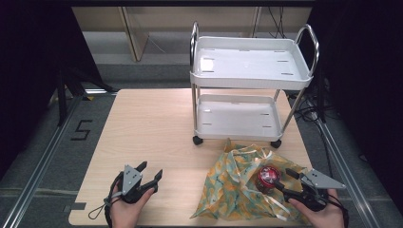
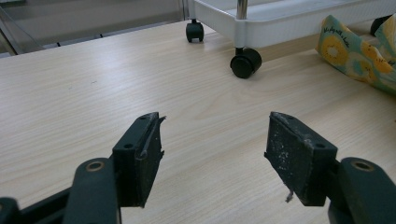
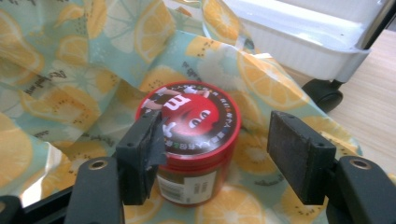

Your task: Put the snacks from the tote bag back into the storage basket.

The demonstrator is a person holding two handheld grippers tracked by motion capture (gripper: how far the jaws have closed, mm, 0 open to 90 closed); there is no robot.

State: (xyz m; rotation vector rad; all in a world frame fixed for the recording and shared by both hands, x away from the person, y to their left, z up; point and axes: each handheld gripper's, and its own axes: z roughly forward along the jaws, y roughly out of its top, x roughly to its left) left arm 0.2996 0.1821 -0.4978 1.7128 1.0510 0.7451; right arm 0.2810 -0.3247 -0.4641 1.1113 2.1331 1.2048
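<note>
- A pale wooden table (image 1: 157, 128) carries a small white two-tier trolley (image 1: 249, 71) with chrome posts and black castors, parked at the far right of the top
- Just in front of the trolley lies a crumpled plastic bag printed with orange slices on pale teal (image 1: 233, 183), spread over the near right part of the table
- A short red jar with a printed red lid (image 1: 267, 176) stands upright on the bag, a white label with a barcode on its side in the right gripper view (image 3: 187, 186)
- The right gripper (image 1: 285, 181) is held low at the near right edge, its black jaws spread apart around the jar; one jaw lies against the lid's rim, while the other stands clear with a gap, so nothing is clamped
- The left gripper (image 1: 151, 172) rests in the person's hand at the near left, well apart from the bag, jaws wide and empty over bare wood
- From the left gripper view a trolley castor (image 2: 246, 62) sits ahead, with a corner of the bag at the right
</note>
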